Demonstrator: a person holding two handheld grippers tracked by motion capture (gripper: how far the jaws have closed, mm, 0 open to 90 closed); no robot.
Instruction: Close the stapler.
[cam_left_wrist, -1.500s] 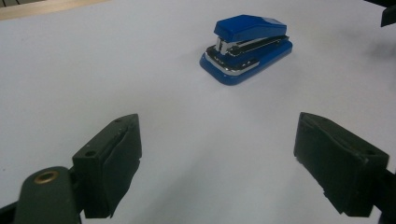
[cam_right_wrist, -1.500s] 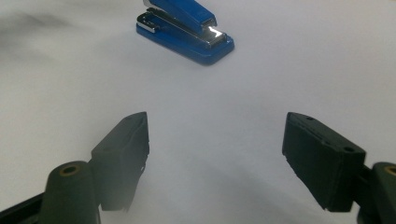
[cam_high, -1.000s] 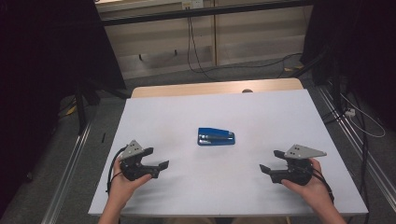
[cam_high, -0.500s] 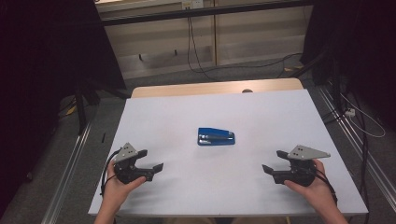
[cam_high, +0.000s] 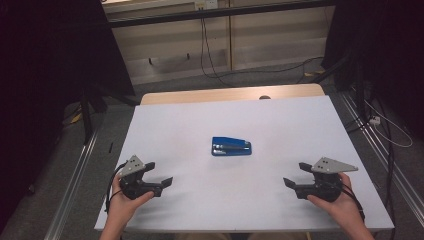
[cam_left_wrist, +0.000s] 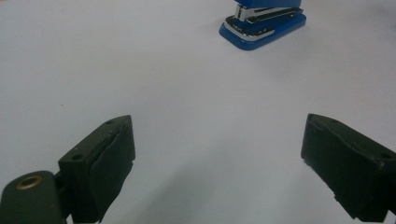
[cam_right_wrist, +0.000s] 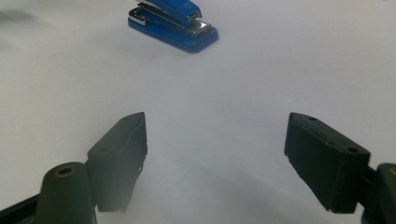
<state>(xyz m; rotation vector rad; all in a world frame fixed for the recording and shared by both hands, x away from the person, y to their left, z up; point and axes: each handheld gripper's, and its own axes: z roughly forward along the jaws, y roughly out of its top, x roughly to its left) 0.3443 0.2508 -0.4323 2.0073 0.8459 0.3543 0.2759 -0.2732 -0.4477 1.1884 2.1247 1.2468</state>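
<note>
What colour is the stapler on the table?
The stapler is blue with silver metal parts, clearest in the left gripper view.

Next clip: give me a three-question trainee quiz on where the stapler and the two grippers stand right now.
1. True or false: the blue stapler is clamped between the jaws of the left gripper.
2. What lies between the jaws of the right gripper? A) the stapler B) nothing but bare table top C) a cable
3. Fill in: the stapler lies near the ____ of the white table, apart from both grippers.

Key:
1. False; the left gripper's jaws stand open near the table's front left, with the stapler lying farther off.
2. B; the jaws stand wide apart over bare table.
3. Middle.
</note>
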